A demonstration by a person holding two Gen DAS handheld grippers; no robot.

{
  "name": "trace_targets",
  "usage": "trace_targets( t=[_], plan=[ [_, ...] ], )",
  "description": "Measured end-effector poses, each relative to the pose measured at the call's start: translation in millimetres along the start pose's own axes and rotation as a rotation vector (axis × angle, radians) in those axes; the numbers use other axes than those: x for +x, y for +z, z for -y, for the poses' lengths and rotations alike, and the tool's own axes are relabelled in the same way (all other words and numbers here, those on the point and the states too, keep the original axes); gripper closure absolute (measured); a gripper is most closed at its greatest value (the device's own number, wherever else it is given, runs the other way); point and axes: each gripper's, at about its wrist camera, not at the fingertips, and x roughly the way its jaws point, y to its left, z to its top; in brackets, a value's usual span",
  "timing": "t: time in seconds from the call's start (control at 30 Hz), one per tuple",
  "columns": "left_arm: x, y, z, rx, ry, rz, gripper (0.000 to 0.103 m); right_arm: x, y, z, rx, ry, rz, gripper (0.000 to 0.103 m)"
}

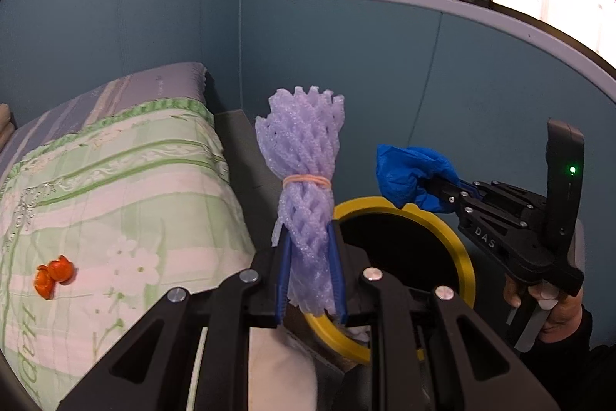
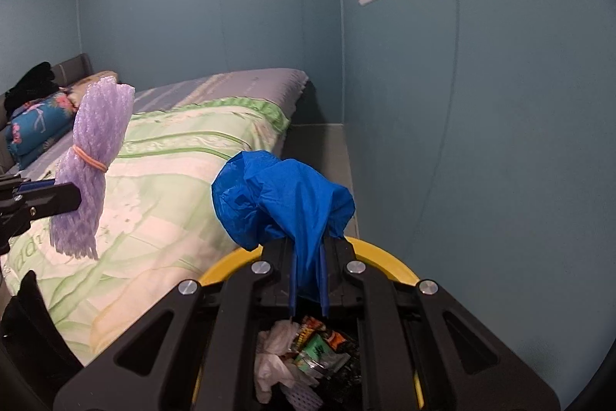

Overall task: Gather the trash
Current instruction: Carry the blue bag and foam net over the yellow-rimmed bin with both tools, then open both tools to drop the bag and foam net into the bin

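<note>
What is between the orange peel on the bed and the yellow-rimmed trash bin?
In the left wrist view, the purple foam net bundle, held in the left tongs, stands between the orange peel and the bin.

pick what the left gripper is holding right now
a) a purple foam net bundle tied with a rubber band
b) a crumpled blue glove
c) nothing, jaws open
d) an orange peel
a: in the left wrist view the left gripper is clamped on the purple foam net bundle, banded at its middle; the blue glove is in the right gripper, and the orange peel lies on the bed.
</note>
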Motion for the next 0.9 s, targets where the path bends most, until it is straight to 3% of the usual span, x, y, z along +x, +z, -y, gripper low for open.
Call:
trace_targets(
  t=[0.23,0.53,0.7,0.77,0.83,0.9],
  plan=[
    [33,-9,15,0.007,-0.046,-0.056,0.086,12,-11,7,0.017,-0.025,-0.053,0.095],
    [80,-26,22,-0.016,-0.125,-0.194,0.085,28,-21,14,0.033,-0.042,-0.131,0.094],
    [89,-31,29,-0.025,-0.151,-0.213,0.084,31,-27,20,0.048,-0.040,-0.166,0.094],
    [91,-33,28,-0.046,-0.169,-0.222,0.077,34,-28,24,0.064,-0.034,-0.175,0.092],
    [93,-35,27,-0.065,-0.185,-0.228,0.062,38,-28,28,0.078,-0.037,-0.177,0.084],
    [93,-38,26,-0.079,-0.180,-0.223,0.054,37,-28,30,0.085,-0.044,-0.176,0.069]
  ],
)
